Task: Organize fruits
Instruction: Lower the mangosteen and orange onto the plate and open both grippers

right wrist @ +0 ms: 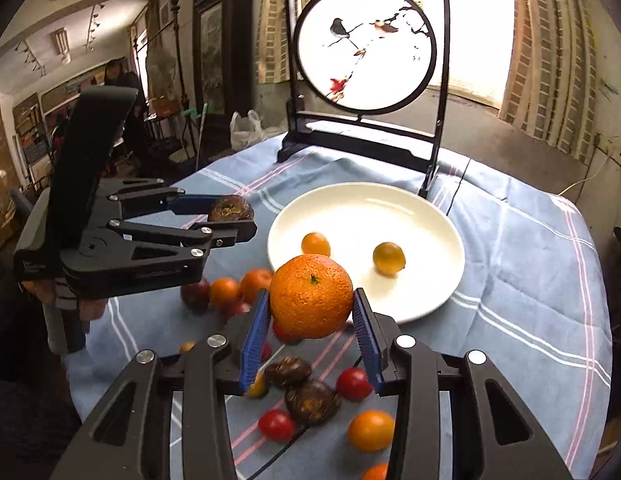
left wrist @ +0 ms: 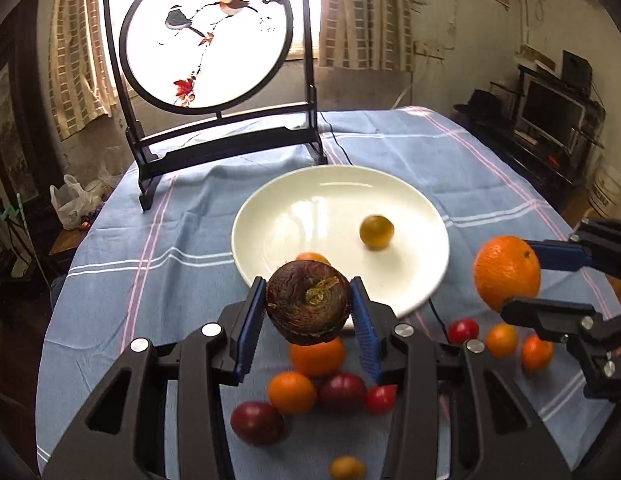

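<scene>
My left gripper is shut on a wrinkled dark brown fruit, held above the near rim of the white plate; it also shows in the right wrist view. My right gripper is shut on a large orange, held above the cloth just short of the plate; the orange shows at right in the left wrist view. The plate holds a yellow-brown small fruit and a small orange fruit.
Several small red, orange and dark purple fruits lie on the blue striped tablecloth near me, with two more wrinkled brown fruits. A black-framed round bird screen stands behind the plate. A black cable crosses the cloth.
</scene>
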Action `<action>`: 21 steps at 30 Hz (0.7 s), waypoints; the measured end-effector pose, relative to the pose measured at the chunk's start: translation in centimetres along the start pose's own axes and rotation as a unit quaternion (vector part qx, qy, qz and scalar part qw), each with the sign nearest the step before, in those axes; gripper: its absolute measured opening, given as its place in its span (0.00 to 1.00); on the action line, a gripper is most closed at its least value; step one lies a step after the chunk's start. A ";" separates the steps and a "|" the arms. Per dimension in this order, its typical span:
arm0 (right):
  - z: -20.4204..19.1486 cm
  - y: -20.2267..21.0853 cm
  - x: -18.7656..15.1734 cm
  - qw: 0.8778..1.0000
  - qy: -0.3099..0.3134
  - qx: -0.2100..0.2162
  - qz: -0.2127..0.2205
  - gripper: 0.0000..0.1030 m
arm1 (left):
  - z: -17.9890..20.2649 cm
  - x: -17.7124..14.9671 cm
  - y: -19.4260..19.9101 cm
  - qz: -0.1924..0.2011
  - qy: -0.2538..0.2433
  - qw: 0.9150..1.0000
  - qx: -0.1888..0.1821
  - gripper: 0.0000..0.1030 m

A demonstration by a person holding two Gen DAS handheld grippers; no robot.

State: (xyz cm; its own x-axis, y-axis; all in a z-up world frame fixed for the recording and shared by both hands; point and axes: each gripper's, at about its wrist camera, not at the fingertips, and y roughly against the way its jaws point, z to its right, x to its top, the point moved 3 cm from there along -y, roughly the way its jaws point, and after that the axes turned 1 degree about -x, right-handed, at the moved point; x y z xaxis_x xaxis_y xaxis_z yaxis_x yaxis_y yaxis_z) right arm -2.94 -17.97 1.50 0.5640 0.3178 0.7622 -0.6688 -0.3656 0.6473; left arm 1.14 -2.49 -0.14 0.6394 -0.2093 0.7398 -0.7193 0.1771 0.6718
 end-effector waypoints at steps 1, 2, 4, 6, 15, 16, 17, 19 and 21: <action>0.7 -0.3 0.7 1.000 -0.010 -0.004 0.007 0.41 | -0.2 0.9 -0.6 0.001 0.011 1.000 0.005 0.40; 1.4 -0.7 1.4 1.000 -0.023 -0.006 0.010 0.41 | -0.4 1.7 -1.3 0.001 0.020 1.000 0.007 0.40; 2.7 -1.7 2.6 0.999 -0.044 -0.009 0.014 0.41 | -0.4 2.8 -2.5 -0.001 0.029 0.999 0.014 0.40; 3.9 -3.0 3.3 0.998 -0.059 -0.016 0.013 0.41 | -0.3 3.4 -3.7 -0.007 0.029 0.999 0.022 0.40; 5.7 -8.0 5.2 0.997 -0.072 -0.028 -0.020 0.41 | -1.1 3.8 -7.8 -0.028 0.020 0.998 0.049 0.40; 5.6 -8.5 5.2 0.997 -0.069 -0.030 -0.024 0.41 | -1.2 3.8 -8.2 -0.030 0.018 0.998 0.052 0.40; 5.7 -8.9 5.4 0.997 -0.067 -0.031 -0.027 0.41 | -1.3 3.9 -8.6 -0.032 0.017 0.998 0.053 0.40; 5.7 -9.6 5.6 0.997 -0.065 -0.030 -0.034 0.41 | -1.5 4.0 -9.1 -0.035 0.017 0.998 0.055 0.40; 5.8 -10.2 5.8 0.997 -0.063 -0.031 -0.037 0.41 | -1.6 4.1 -9.5 -0.037 0.015 0.998 0.055 0.40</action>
State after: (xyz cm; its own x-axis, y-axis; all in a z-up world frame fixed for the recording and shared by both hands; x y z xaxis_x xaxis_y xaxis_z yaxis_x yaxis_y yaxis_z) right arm 9.93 -17.44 -0.68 0.6670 0.2282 0.7092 -0.6492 -0.2889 0.7036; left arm 11.05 -3.50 -3.41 0.6988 -0.1884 0.6901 -0.6942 0.0544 0.7178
